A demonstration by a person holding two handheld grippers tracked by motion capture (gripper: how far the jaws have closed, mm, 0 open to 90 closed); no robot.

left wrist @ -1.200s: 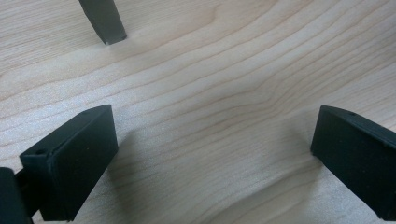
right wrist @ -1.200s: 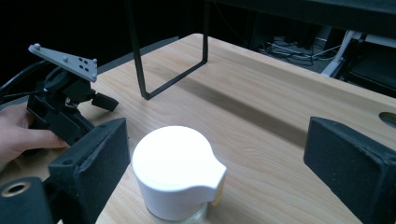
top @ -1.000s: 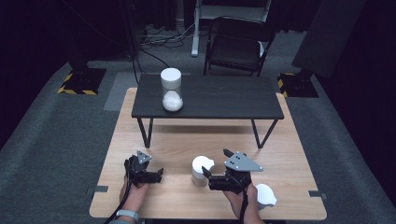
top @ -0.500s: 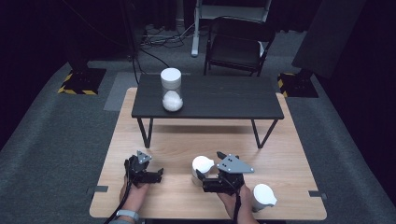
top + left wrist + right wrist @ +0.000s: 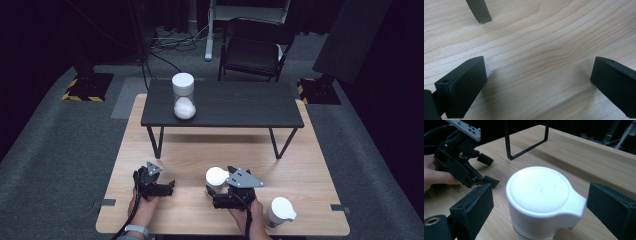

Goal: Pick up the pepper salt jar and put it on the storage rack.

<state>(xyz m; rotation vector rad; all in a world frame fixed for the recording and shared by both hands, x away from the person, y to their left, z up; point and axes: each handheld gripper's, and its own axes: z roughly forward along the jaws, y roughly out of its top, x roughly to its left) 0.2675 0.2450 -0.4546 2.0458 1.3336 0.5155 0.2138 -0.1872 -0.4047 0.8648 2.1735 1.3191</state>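
Two white-lidded jars (image 5: 216, 178) (image 5: 281, 211) flank the right gripper (image 5: 218, 192); a third (image 5: 183, 95) stands apart.

Black bench (image 5: 240, 105) on wooden table (image 5: 175, 155), jar (image 5: 183, 95) on bench's left end; second lidded jar (image 5: 280, 212) near table's front right; chair (image 5: 255, 50) behind.

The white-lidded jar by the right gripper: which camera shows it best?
The right gripper view: the jar sits large between open jaws, its lid and tab clear. The high view shows it small beside the right gripper. The left gripper view looks at bare wood.
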